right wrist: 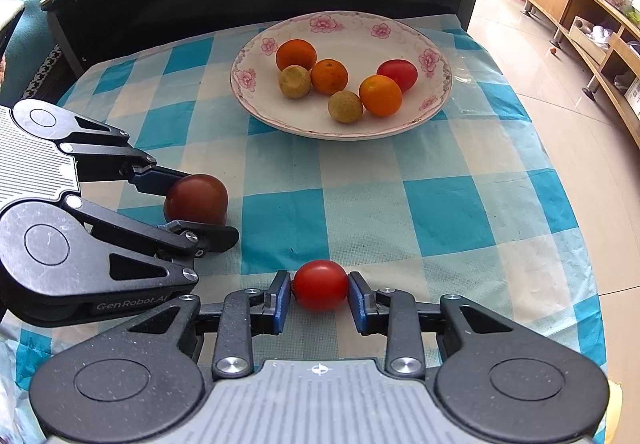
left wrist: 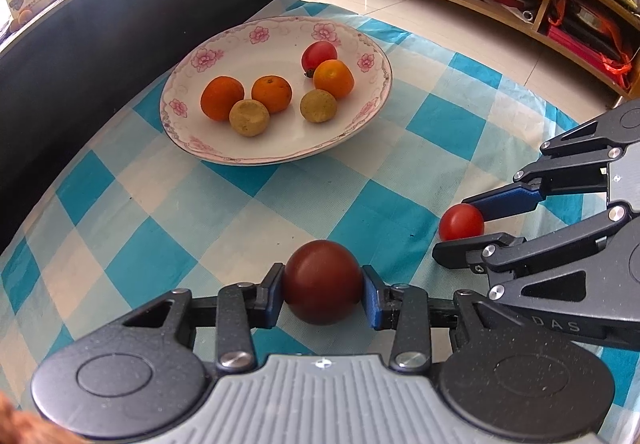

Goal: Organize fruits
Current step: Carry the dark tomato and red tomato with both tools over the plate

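Six fruits already sit in the floral plate (left wrist: 362,126) at twelve o'clock on the checked tabletop (left wrist: 168,212). Two remain: the left gripper (left wrist: 323,294) has its jaws clamped on a dark tomato (left wrist: 322,280), the right gripper (right wrist: 319,294) on a red tomato (right wrist: 320,284), both fruits low by the cloth.

Dark red tomato (left wrist: 322,282) on checked surface (left wrist: 240,212), near edge; small bright red tomato (right wrist: 320,285) just beside. Floral plate (right wrist: 344,24) w/ three oranges, two tan fruits, one red tomato.
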The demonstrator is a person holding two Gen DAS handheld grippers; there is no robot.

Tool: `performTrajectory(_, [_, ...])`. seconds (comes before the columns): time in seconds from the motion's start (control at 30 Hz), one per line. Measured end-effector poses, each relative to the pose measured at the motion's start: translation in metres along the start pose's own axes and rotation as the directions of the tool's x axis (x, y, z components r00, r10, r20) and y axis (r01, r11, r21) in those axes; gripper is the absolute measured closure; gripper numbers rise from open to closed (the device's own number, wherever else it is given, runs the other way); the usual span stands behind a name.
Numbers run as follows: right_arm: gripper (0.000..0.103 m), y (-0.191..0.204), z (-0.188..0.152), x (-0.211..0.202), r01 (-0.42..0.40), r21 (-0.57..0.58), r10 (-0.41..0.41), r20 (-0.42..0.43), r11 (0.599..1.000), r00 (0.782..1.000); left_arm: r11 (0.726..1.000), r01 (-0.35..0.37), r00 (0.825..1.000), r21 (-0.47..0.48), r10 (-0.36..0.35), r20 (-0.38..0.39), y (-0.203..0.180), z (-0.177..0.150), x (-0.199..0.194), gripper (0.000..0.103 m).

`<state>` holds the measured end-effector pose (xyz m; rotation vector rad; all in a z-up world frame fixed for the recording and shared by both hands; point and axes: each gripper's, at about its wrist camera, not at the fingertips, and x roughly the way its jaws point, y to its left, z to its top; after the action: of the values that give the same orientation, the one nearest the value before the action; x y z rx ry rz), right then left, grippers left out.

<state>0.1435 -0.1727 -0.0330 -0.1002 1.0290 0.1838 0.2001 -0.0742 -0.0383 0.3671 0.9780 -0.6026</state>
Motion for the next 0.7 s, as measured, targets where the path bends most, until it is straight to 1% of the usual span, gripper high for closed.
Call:
performTrajectory(0.33, [0.08, 0.0, 0.008, -0.001, -0.006, 0.006, 0.006, 0.02, 1.0, 1.0, 1.0, 0.001, 1.0, -0.003, -0.001, 0.005, 0.002, 0.001, -0.004, 0.056])
performTrajectory(0.7, [0.08, -0.006, 0.015, -0.005, -0.008, 0.03, 0.007, 0.047, 1.0, 0.999, 0.999, -0.007, 1.0, -0.036, 0.008, 0.026, 0.013, 0.005, -0.009, 0.056])
